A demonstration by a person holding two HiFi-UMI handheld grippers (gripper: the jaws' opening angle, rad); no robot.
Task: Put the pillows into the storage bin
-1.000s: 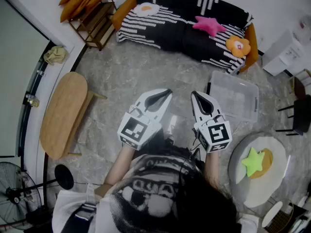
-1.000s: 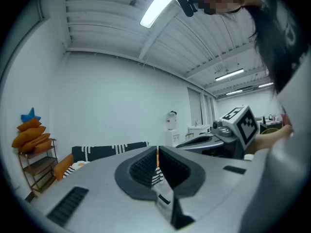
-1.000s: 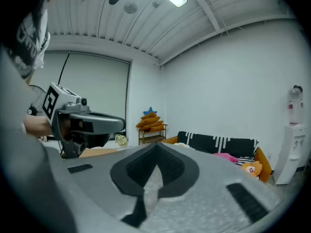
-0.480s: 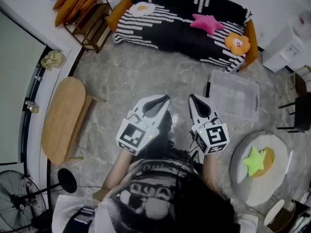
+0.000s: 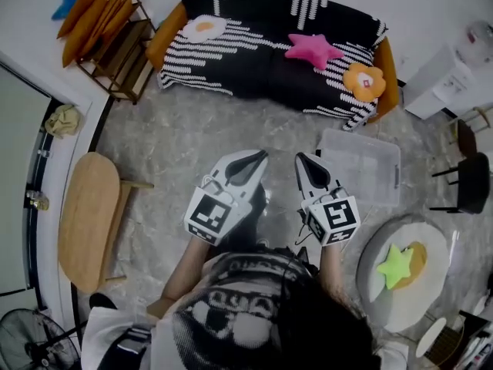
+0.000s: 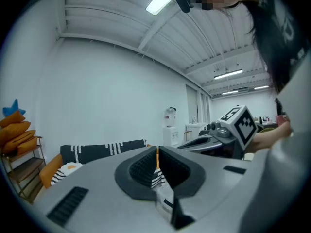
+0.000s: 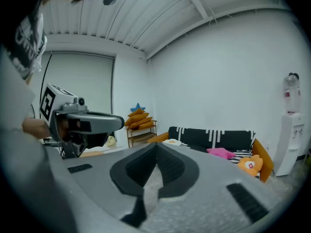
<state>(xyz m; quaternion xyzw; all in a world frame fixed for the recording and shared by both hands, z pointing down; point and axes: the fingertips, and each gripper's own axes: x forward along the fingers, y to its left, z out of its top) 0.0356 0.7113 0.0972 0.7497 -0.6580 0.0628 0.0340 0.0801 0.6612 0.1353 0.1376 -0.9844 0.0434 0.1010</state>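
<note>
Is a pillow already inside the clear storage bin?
No, the storage bin is empty; the pink star pillow lies on the sofa.

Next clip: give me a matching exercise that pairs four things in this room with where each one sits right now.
Things:
1. pink star pillow
2. green star pillow
3. blue star pillow
4. storage bin

Places:
A. on the floor, in front of the sofa's right end
B. on the striped sofa
C. on the round white table
D. on top of the stacked orange cushions

Pairs: 1-B, 2-C, 3-D, 4-A
</note>
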